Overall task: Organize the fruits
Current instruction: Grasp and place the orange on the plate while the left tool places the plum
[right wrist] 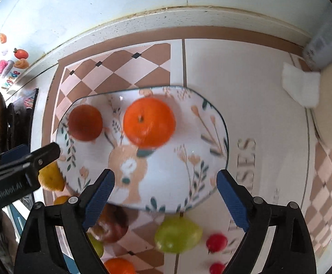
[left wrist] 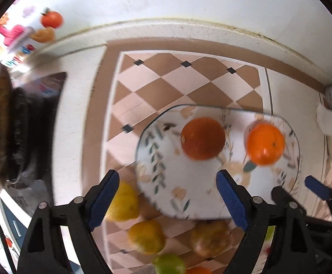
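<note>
A floral plate (left wrist: 188, 182) (right wrist: 166, 159) with a rabbit drawing lies on the patterned counter. On it rest a dark orange (left wrist: 202, 138) (right wrist: 84, 122) and a brighter orange (left wrist: 265, 143) (right wrist: 148, 122), apart from each other. My left gripper (left wrist: 167, 178) hangs open above the plate's near left part, nothing between its fingers. My right gripper (right wrist: 164, 178) hangs open over the plate's near edge, also holding nothing. Loose fruits lie in front of the plate: yellow ones (left wrist: 124, 203), a green one (right wrist: 177, 235), a dark red apple (right wrist: 112, 225) and small red fruits (right wrist: 216, 242).
A dark pan (left wrist: 17, 137) sits on a stove at the left. A white tissue (right wrist: 301, 86) and a grey container (right wrist: 326, 45) stand at the back right by the wall. Fruit stickers (left wrist: 51, 19) mark the left wall.
</note>
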### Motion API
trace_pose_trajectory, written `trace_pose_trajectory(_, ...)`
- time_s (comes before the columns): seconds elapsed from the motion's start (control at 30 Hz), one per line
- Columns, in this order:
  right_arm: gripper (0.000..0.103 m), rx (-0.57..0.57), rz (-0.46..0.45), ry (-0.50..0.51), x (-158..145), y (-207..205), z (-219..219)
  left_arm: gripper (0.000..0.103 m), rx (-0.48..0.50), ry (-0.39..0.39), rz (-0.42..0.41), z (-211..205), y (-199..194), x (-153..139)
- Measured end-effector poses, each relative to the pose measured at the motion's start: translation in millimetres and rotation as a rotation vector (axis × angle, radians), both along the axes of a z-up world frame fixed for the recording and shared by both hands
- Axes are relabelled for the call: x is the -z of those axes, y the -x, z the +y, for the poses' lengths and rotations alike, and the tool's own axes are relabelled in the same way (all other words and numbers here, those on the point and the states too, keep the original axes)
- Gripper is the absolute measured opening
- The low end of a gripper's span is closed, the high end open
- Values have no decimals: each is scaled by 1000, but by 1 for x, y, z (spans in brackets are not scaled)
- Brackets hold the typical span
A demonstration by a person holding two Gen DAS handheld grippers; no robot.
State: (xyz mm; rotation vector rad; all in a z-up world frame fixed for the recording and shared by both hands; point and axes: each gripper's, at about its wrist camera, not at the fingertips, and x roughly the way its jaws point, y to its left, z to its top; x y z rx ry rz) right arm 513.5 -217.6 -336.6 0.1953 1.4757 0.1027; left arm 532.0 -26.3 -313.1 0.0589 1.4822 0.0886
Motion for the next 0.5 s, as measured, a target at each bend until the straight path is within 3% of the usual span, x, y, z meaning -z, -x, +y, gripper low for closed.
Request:
trace_pose_trajectory(0.13, 93, 30, -30, 17, -21, 33, 0, 87, 30, -35, -64, -5, 27, -21)
trace_pose_trajectory(0.5, 93, 55, -172, 59, -94, 109, 14, 87, 59, -14, -203, 5, 112, -84)
